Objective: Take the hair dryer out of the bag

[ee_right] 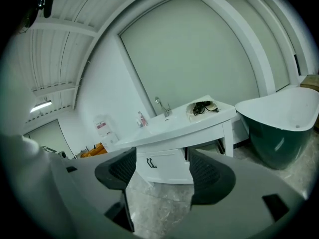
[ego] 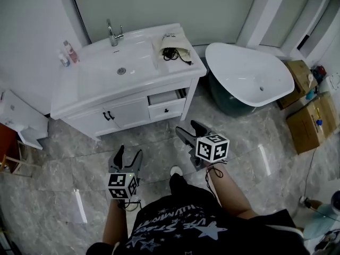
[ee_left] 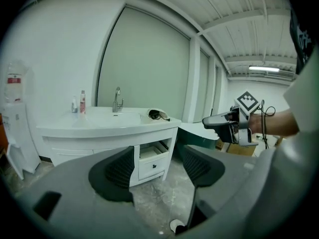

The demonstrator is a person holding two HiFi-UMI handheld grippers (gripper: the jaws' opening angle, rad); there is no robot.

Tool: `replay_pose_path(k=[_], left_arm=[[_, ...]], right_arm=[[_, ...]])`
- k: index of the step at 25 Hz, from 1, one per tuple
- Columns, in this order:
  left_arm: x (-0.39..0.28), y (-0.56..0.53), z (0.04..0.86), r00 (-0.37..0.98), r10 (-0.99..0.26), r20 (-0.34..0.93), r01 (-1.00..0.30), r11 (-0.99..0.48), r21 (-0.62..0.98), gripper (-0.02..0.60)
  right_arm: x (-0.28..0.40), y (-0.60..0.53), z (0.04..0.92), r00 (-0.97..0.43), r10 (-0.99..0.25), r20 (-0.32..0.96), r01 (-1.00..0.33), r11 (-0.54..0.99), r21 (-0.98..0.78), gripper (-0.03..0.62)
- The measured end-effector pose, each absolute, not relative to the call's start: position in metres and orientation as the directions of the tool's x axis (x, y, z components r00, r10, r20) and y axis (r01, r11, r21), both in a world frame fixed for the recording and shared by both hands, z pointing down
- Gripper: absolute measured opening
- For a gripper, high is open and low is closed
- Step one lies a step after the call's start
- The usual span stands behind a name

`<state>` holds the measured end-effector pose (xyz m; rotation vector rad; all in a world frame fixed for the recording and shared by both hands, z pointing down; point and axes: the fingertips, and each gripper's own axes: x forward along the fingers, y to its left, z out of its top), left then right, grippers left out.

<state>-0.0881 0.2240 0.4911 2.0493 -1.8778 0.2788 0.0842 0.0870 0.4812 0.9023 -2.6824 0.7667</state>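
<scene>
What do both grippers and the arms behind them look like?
Left gripper and right gripper: grey bodies, black ribbed pads, each bearing a white cube of black square markers. Black cord at the right wrist. No sleeves on forearms; black star-print shirt.

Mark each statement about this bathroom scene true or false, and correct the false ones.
1. The bag lies on the vanity, beside the basin. True.
2. The left gripper is clamped on the bag. False: its jaws stand apart and empty, well short of the vanity.
3. One drawer of the vanity is pulled open. True.
4. In the head view, the bathtub stands left of the vanity. False: it stands to the right.
5. The right gripper is open and holds nothing. True.
</scene>
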Motion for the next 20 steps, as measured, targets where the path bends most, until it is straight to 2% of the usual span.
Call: replay_pose_path(k=[13,20], left_arm=[[-0.093,0.108,0.488,0.038,-0.928,0.37,-0.994,0.002,0.109,0.305],[-0.089,0.07,0.484,0.086,-0.928,0.362,-0.993,-0.048,0.111,0.305]], right_arm=[[0.081,-0.036,0.485,-0.822,-0.448,0.352,-0.567,0.703,-0.428,0.318],[0.07,-0.063,0.486,-0.815,-0.452,0.362,-0.575,0.702,-0.419,0.318]])
